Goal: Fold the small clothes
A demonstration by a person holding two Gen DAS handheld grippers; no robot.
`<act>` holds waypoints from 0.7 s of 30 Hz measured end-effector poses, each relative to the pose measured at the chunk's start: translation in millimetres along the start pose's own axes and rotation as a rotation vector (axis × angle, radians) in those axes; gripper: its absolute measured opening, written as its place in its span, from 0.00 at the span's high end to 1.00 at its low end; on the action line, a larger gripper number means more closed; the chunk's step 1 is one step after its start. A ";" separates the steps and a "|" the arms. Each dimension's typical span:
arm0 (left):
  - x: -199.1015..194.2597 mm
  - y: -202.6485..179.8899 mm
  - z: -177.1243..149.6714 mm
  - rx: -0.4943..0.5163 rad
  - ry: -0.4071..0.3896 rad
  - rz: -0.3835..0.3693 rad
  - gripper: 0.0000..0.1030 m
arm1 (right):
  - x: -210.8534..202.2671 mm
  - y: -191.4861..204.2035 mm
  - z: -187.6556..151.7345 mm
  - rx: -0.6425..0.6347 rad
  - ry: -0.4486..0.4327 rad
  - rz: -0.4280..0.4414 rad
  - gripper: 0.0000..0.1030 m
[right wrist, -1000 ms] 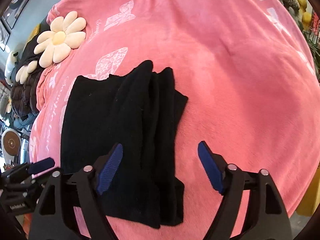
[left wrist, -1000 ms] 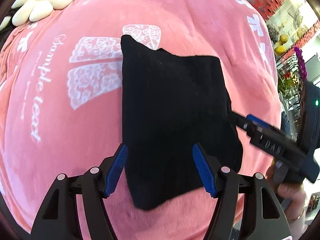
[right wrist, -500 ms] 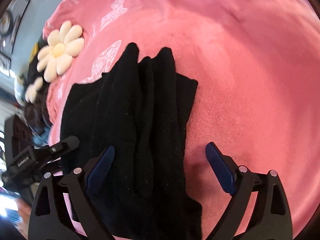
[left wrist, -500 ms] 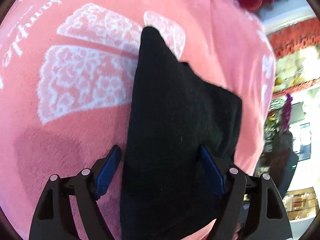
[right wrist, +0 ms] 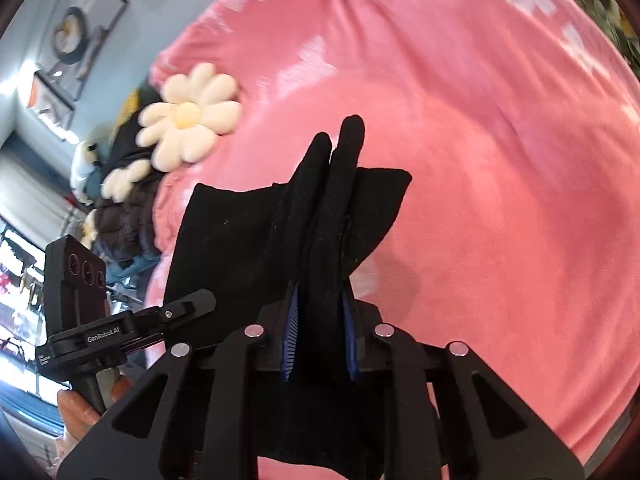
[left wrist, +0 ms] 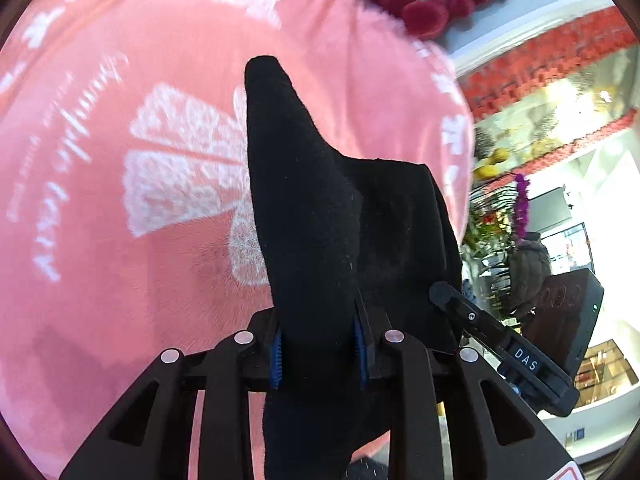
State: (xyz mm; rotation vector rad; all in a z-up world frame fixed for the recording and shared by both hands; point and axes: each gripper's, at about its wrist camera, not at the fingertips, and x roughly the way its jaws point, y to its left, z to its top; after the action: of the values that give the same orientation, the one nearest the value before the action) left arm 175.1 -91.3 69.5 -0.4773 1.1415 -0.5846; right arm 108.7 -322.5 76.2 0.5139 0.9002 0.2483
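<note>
Blanket (right wrist: 500, 160) underlies black garment (left wrist: 320, 208); daisy cushion (right wrist: 188, 116) lies well apart.

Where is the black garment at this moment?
In both wrist views the black garment hangs centre frame, pinched by the left tongs and right tongs, which are closing, above the pink blanket.

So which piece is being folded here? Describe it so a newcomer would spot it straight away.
Start from the big pink blanket with white prints that covers the whole surface. Near its middle is the black garment, its near edge pinched by the left gripper and the right gripper. It is the only dark cloth on the pink, unlike the cream flower cushion.
</note>
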 end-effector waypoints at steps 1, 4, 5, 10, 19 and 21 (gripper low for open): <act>-14.8 -2.0 -2.1 0.013 -0.010 0.001 0.78 | -7.9 16.5 -3.5 -0.020 -0.007 0.018 0.82; -66.3 -1.5 -10.8 0.061 -0.044 0.028 0.78 | -19.5 56.3 -14.7 -0.057 -0.018 0.073 0.82; -85.3 2.3 -14.8 0.075 -0.058 0.040 0.78 | -19.6 70.4 -18.2 -0.073 -0.019 0.087 0.82; -140.6 33.1 -23.1 0.097 -0.111 0.100 0.78 | 3.1 126.5 -33.9 -0.139 0.002 0.122 0.82; -83.5 187.1 -39.4 -0.107 -0.106 0.272 0.50 | 142.9 95.1 -88.5 -0.148 0.185 -0.227 0.73; -78.1 207.5 -49.2 -0.178 -0.075 0.255 0.50 | 128.9 92.3 -94.0 -0.122 0.151 -0.159 0.73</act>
State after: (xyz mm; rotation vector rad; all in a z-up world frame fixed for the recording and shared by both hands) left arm 144.4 113.8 -23.0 -0.4924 1.1663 -0.2431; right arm 112.1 -160.4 -11.4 0.3115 1.0606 0.1978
